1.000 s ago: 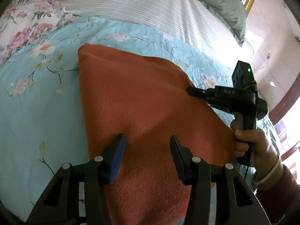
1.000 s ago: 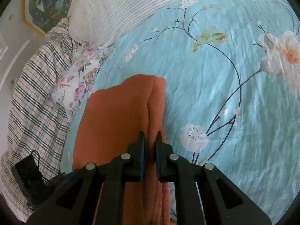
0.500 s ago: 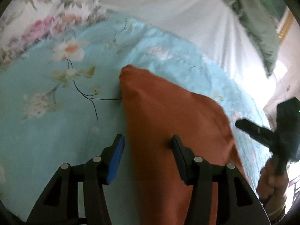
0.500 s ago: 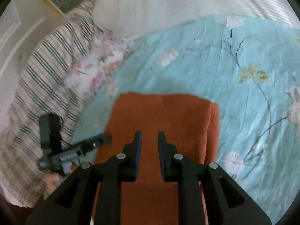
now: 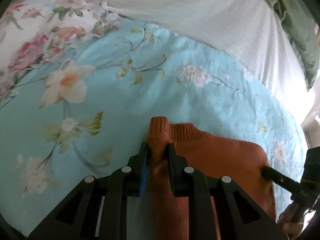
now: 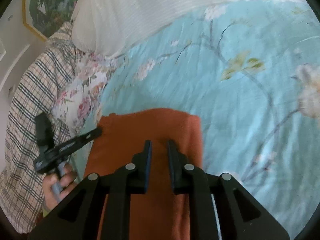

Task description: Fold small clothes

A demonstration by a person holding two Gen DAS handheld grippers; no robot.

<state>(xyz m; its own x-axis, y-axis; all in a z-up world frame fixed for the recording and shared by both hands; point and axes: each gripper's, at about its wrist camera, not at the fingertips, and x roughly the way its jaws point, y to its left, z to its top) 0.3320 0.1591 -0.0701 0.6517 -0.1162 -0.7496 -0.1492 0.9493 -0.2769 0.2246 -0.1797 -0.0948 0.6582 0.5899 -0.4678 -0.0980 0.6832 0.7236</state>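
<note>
An orange knit garment [image 5: 220, 160] lies folded on the bed. My left gripper [image 5: 158, 145] is at its far left corner with its jaws closing. The ribbed hem is bunched between the pads and sticks out past the fingertips. In the right wrist view the same garment [image 6: 140, 124] shows a folded edge on its right side. My right gripper [image 6: 159, 142] hovers over the garment near that edge, its jaws a narrow gap apart, and the cloth looks flat beneath them. Each view also shows the other gripper: the left gripper [image 6: 98, 132] at the corner, the right gripper [image 5: 266, 171] at the right edge.
The teal floral bedsheet [image 5: 120, 100] spreads around the garment. A white striped cover [image 5: 200, 10] and a floral pillow [image 5: 40, 30] lie at the far side. A green cloth [image 5: 296, 30] is at the far right. A plaid cloth [image 6: 30, 100] lies left of the garment. A hand [image 6: 60, 180] holds the left gripper.
My left gripper travelled across to the garment's ribbed corner and closed on it. My right gripper let go of the fold it pinched and rose a little above the garment.
</note>
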